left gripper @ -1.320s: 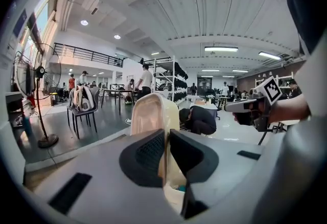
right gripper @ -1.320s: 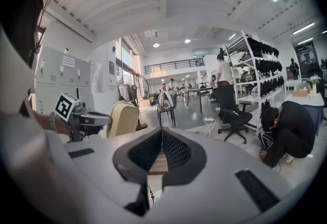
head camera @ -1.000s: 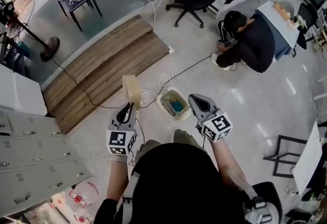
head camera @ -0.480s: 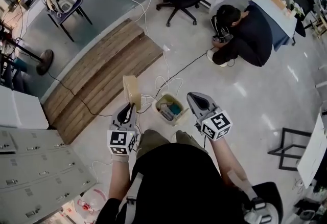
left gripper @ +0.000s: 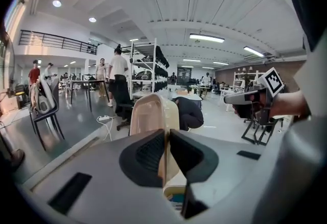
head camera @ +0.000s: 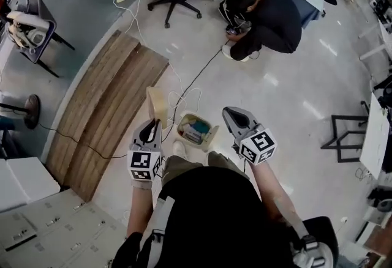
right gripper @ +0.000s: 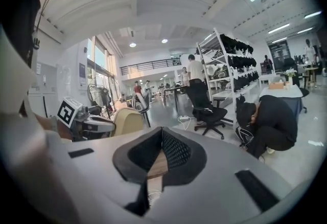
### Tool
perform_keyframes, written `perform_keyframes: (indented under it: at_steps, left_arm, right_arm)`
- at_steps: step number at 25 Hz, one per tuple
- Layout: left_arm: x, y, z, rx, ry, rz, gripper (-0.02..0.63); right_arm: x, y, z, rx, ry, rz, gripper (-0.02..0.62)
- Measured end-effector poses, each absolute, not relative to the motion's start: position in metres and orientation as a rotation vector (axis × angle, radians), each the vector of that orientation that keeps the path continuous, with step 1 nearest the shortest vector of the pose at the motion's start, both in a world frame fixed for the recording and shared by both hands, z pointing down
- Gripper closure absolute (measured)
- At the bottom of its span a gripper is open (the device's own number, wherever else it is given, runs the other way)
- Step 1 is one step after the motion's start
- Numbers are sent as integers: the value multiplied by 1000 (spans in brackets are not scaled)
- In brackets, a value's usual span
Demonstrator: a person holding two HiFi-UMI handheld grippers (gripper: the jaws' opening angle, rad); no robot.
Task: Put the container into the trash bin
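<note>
Several cables [head camera: 184, 96] trail beside the trash bin [head camera: 212, 133]; left gripper [head camera: 156, 125] jaws clamp the container [head camera: 157, 104], right gripper [head camera: 229, 112] jaws together.

The head camera looks steeply down onto the floor [head camera: 294, 95]; each gripper camera sits close behind its own jaws, facing nearly level across the room (all three catch the crouching person [head camera: 269, 13])

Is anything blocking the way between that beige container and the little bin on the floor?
Nothing visible. The beige plastic container, pinched in the left gripper, hangs beside the open cream trash bin, with only air between.
</note>
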State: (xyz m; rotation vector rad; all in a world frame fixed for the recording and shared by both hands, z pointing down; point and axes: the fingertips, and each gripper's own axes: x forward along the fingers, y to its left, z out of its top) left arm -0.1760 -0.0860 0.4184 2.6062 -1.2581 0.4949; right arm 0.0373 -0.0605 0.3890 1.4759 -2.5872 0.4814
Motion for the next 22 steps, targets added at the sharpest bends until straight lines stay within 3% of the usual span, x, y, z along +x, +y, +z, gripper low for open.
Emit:
perform_keyframes:
  at_steps: [22]
  left_arm:
    - [-98,-163,514,2756,-509,724,561]
  right_arm:
    - [81,-41,440,2026,-2065,695,580]
